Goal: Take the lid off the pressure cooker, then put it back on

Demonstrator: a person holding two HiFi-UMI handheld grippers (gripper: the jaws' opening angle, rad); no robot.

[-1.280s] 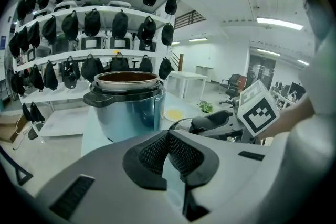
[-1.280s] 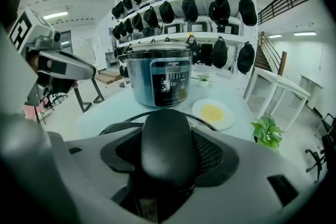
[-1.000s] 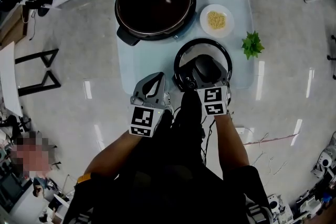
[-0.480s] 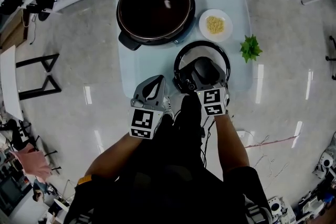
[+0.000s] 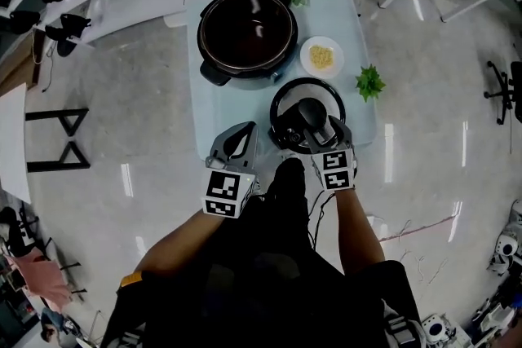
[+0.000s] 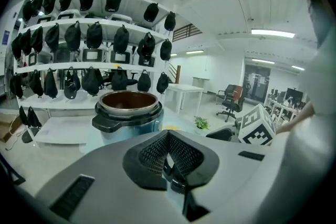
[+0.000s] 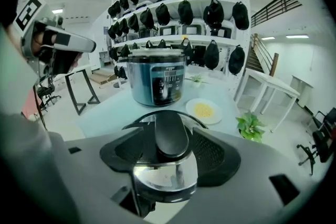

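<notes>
A round pressure cooker (image 5: pixel 247 37) with a blue-grey metal body and a dark inner pot stands open at the far left of a pale blue desk (image 5: pixel 220 118). Its round black-rimmed lid (image 5: pixel 287 103) sits by the near right edge, apart from the pot; contact with the desk cannot be made out. The right gripper (image 5: pixel 316 126) pinches the lid's smooth black oval handle (image 7: pixel 170 136) between ribbed black pads. The left gripper (image 5: pixel 241 134) hangs at the near edge, its pads pressed together on nothing. A white plate of yellow grains (image 5: pixel 321 57) lies between pot and lid.
</notes>
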